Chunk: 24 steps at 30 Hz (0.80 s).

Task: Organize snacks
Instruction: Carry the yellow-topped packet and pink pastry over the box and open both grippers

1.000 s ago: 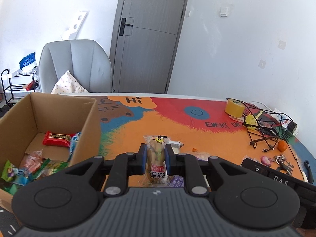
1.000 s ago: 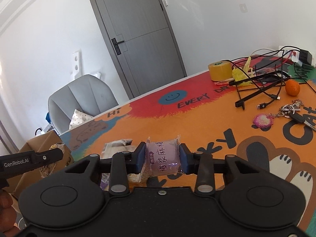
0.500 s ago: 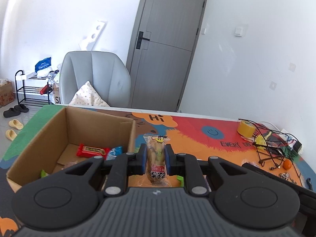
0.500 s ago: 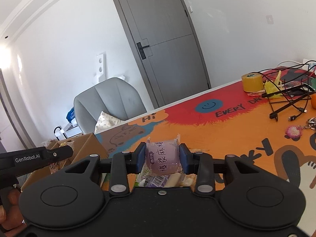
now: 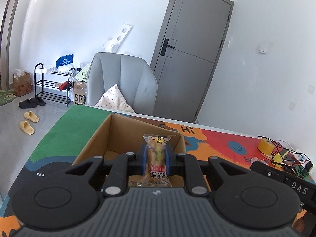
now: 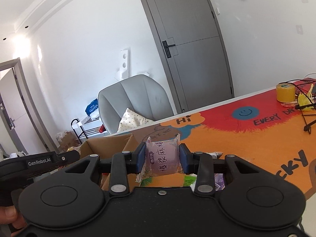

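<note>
Snacks: two wrapped packets, one in each gripper, both carried above the table point(image 6: 256, 138) near the cardboard box point(image 5: 122, 132).
Left gripper point(image 5: 156, 158): clamped on the tan snack packet point(image 5: 157, 158), pads at its mid-body; the packet stands upright, its crimped top above the fingers, directly over the box opening.
Right gripper point(image 6: 162, 159): clamped on the purple snack packet point(image 6: 163, 158), pads on its two side faces; it hangs over the orange mat, just right of the box's point(image 6: 110, 144) corner.
Handling: judge both packets light, soft and crushable; the film wrap is slick and the crimped ends are floppy.
Grip point: hold at mid-body across the filled part, not the empty film ends; keep pressure low so the contents do not squash.
Box contents: mostly hidden behind the gripper bodies; you cannot tell where free floor lies.
Next step, judged: lower the tan packet inside the walls before you part the jaws, then bring the purple packet left over the rim.
Risk: film may cling to a pad on release.
</note>
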Motion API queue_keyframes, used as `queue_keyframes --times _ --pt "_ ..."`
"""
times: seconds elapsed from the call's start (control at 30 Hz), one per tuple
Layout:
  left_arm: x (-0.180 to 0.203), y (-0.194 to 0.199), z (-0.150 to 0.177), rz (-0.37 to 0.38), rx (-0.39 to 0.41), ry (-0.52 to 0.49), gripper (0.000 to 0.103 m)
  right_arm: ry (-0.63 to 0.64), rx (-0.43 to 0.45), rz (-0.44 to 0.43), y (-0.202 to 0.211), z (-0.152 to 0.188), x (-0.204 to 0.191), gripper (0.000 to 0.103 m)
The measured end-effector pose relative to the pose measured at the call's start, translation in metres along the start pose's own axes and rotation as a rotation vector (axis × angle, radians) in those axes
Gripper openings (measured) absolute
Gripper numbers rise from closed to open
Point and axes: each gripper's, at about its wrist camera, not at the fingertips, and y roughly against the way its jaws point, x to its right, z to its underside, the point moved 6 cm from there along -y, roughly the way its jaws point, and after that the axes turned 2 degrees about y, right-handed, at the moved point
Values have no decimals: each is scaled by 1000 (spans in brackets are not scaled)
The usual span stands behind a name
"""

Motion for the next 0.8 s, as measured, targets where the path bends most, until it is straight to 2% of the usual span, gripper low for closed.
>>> queue_keyframes --times 0.3,0.4,0.8 --pt "-31 -19 -9 -31 -10 52 18 49 -12 -51 -23 -9 -35 37" --pt "-40 -23 -12 -46 -22 73 22 60 -19 -64 -30 -11 -45 37" --pt "-62 -4 -19 -34 -3 120 24 64 -73 -143 -61 -9 -81 37"
